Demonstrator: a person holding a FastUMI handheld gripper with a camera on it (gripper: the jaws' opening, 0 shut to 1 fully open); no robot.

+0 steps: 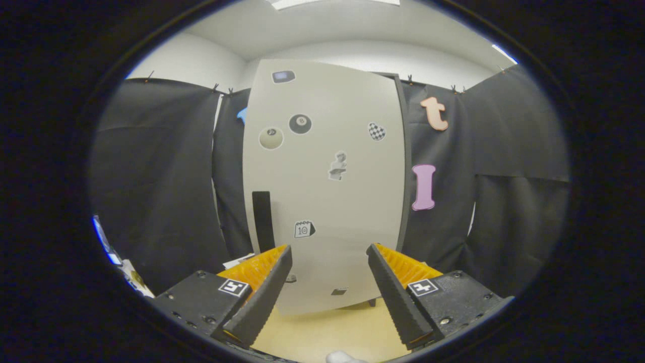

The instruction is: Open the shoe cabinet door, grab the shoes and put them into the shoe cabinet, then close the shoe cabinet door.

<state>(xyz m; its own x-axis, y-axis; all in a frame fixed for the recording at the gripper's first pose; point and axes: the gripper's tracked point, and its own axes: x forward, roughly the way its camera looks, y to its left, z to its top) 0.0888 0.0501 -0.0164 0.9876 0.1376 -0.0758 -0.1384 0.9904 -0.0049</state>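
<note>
Gripper view: gripper (328, 252) open, cabinet door (327, 176) beyond.

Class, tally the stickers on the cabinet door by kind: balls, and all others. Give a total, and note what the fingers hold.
Door, shut.
Ball stickers: 2
Other stickers: 6
Total: 8
Gripper fingers open, holding nothing.

The gripper (328, 252) has ribbed wedge jaws on black screwed blocks, each bearing a square black-and-white marker.
</note>
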